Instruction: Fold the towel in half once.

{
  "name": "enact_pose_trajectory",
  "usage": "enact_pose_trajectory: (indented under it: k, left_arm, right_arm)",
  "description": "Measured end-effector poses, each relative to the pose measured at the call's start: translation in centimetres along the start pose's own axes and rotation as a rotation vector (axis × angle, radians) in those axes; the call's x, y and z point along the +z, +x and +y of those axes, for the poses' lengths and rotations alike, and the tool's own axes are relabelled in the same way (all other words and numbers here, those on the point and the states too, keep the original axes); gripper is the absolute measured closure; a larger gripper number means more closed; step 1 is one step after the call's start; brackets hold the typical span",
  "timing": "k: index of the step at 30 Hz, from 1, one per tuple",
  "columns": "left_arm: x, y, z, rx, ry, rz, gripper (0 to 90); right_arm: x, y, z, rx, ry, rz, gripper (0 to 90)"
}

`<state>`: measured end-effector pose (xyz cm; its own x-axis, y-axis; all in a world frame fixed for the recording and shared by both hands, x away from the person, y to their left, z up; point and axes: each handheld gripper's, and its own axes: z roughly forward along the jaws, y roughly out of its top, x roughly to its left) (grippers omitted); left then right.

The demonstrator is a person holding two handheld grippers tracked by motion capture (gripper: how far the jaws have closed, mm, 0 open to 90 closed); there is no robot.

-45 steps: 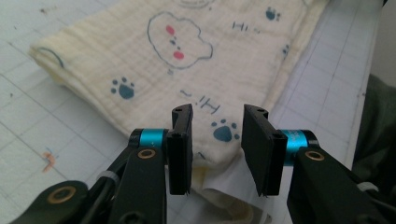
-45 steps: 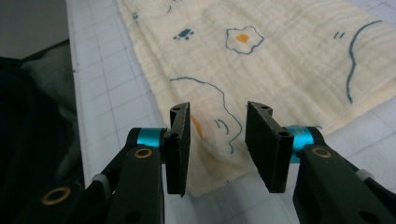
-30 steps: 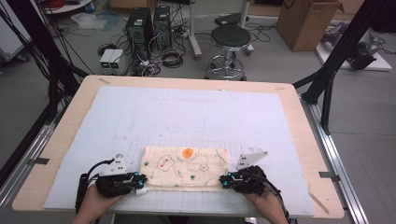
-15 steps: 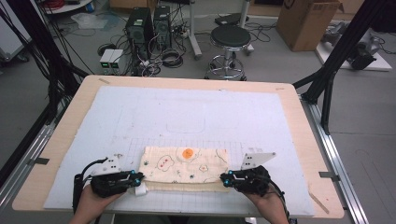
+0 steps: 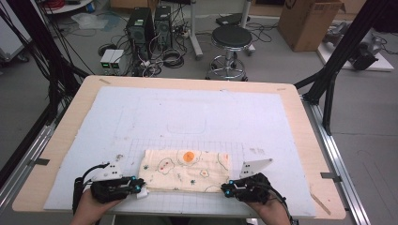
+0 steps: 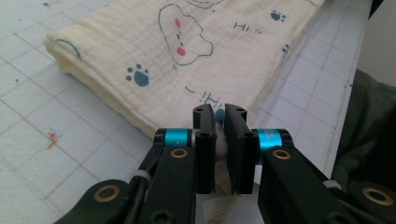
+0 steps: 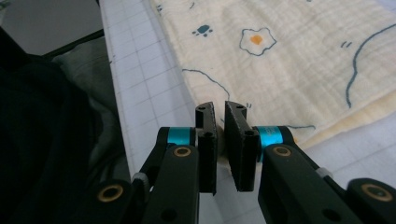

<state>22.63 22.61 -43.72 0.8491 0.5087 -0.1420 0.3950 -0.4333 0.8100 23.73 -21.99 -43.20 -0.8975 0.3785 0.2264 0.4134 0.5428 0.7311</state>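
Note:
A folded cream cloth [image 5: 185, 171] printed with fried eggs and blue paws lies flat near the front of the white grid mat [image 5: 187, 117]. My left gripper [image 5: 141, 190] is at its near left corner and my right gripper [image 5: 226, 189] at its near right corner, each held in a hand. In the left gripper view the jaws [image 6: 219, 112] pinch the cloth [image 6: 187, 60] by its edge, with fabric in the narrow gap. The right gripper [image 7: 219, 109] likewise grips the edge of the cloth [image 7: 303, 60]. Both pairs of jaws have just eased open slightly, fabric still between them.
The mat covers a wooden table [image 5: 70, 126] with black frame posts at both sides. A stool [image 5: 231, 37], computer cases and cables stand on the floor beyond the far edge. The person's dark clothing [image 6: 369, 116] is just past the table's near edge.
Both hands have stayed almost in place at the cloth's near corners. The cloth lies as before.

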Motion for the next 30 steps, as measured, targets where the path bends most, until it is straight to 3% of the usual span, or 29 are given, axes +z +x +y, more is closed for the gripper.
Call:
enact_pose_trajectory:
  k: [3, 5, 7, 10, 13, 15, 18, 24, 27, 30]
  left_arm:
    - [-0.4, 0.0, 0.2, -0.019, -0.049, -0.020, 65.7]
    - [-0.5, 0.0, 0.3, -0.018, -0.077, -0.033, 62.7]
    - [-0.3, 0.1, 0.5, -0.019, -0.085, -0.030, 62.4]
    - [0.0, 0.2, 0.6, -0.014, -0.079, -0.020, 64.6]
    - [0.0, 0.4, 0.7, -0.025, -0.093, -0.020, 73.3]
    - [0.2, 0.5, 0.7, -0.031, -0.080, -0.010, 79.5]
    - [0.5, 0.4, 0.6, -0.020, -0.032, -0.002, 84.5]
    - [1.0, -0.1, 0.3, -0.002, 0.039, -0.027, 85.6]
    - [1.3, -0.3, 0.2, 0.006, 0.073, -0.046, 85.7]
    - [1.3, -0.3, 0.1, 0.006, 0.068, -0.051, 85.5]
  right_arm:
    - [-0.3, 0.1, 0.1, -0.003, -0.032, 0.022, 72.5]
    - [-0.7, 0.0, 0.2, 0.008, -0.067, 0.041, 68.6]
    - [-0.7, -0.2, 0.2, 0.019, -0.095, 0.053, 68.9]
    - [-0.2, -0.7, 0.3, 0.034, -0.080, 0.055, 69.9]
    - [-0.1, -1.0, 0.3, 0.060, -0.092, 0.065, 71.5]
    - [0.0, -1.2, 0.4, 0.066, -0.103, 0.050, 73.3]
    - [0.5, -1.5, 0.3, 0.077, -0.065, 0.028, 75.2]
    - [1.2, -1.7, -0.2, 0.063, 0.007, -0.003, 75.9]
    - [1.1, -1.8, -0.3, 0.062, -0.002, -0.005, 76.1]
    - [1.1, -1.8, -0.4, 0.068, -0.005, -0.006, 76.1]
